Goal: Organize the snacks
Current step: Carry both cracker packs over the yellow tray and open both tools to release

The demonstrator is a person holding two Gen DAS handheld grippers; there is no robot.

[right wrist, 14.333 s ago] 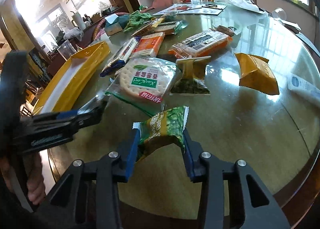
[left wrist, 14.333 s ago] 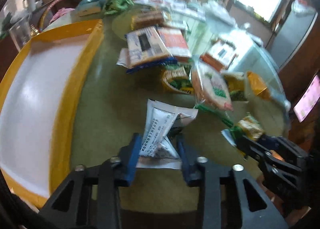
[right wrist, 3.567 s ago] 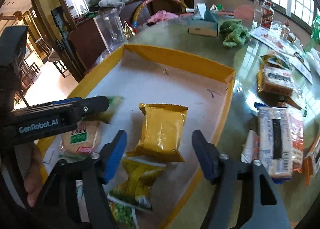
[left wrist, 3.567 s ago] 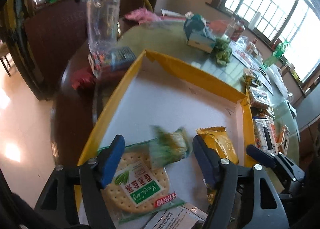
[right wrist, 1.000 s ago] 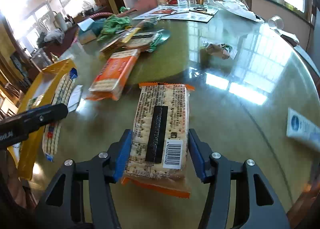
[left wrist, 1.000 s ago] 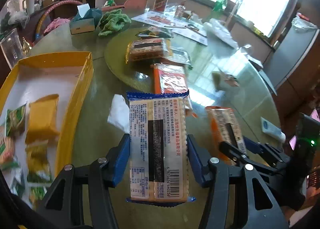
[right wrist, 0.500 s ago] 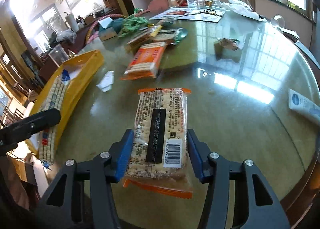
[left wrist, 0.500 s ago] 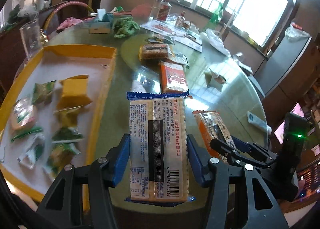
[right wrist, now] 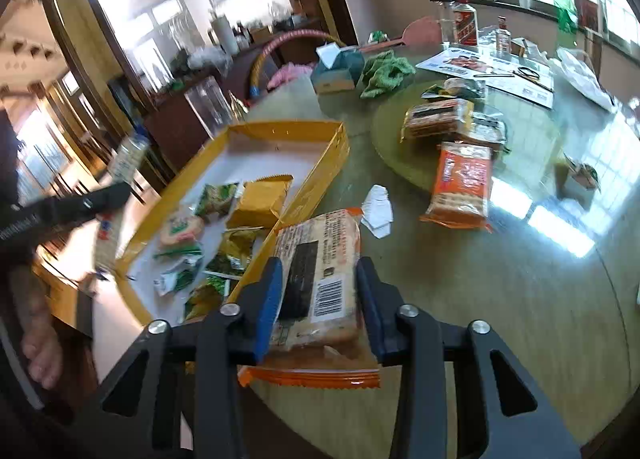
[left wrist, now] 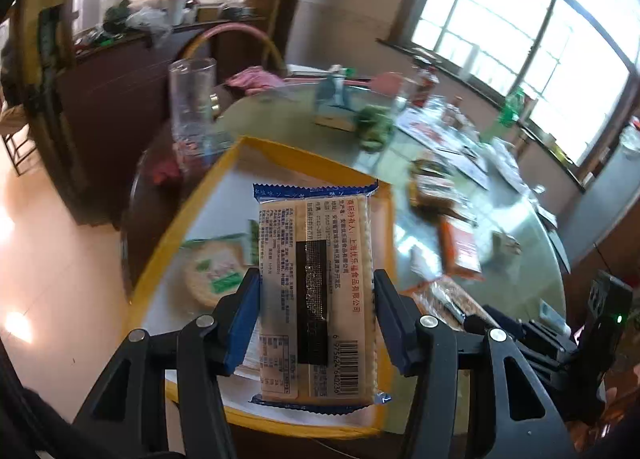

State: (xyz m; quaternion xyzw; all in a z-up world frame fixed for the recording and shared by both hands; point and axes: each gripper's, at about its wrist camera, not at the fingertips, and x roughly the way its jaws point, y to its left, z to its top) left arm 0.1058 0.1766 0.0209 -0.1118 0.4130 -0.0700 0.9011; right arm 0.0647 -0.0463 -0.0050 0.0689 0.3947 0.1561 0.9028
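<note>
My left gripper (left wrist: 316, 279) is shut on a long blue-edged cracker pack (left wrist: 316, 243), held lengthwise above the yellow tray (left wrist: 304, 157). In the right wrist view that gripper (right wrist: 104, 195) reaches over the tray's left side. My right gripper (right wrist: 319, 271) grips an orange-edged cracker pack (right wrist: 316, 251). Its jaws are closing and the pads press on the pack, which sits tilted just beside the tray's (right wrist: 320, 167) right wall. Inside the tray lie a yellow packet (right wrist: 262, 199), a round cracker pack (right wrist: 180, 227) and several small green packets.
On the glass table lie another orange cracker pack (right wrist: 460, 183), a brown pack (right wrist: 436, 119) and a white paper scrap (right wrist: 378, 211). A tissue box (right wrist: 336, 71), green cloth (right wrist: 386, 71) and bottles (right wrist: 464, 27) stand farther back. A clear pitcher (left wrist: 192, 99) stands beyond the tray.
Both grippers have swung left from the open table to the tray, each carrying its pack. The right jaws have narrowed and the orange pack now sits tilted between them.
</note>
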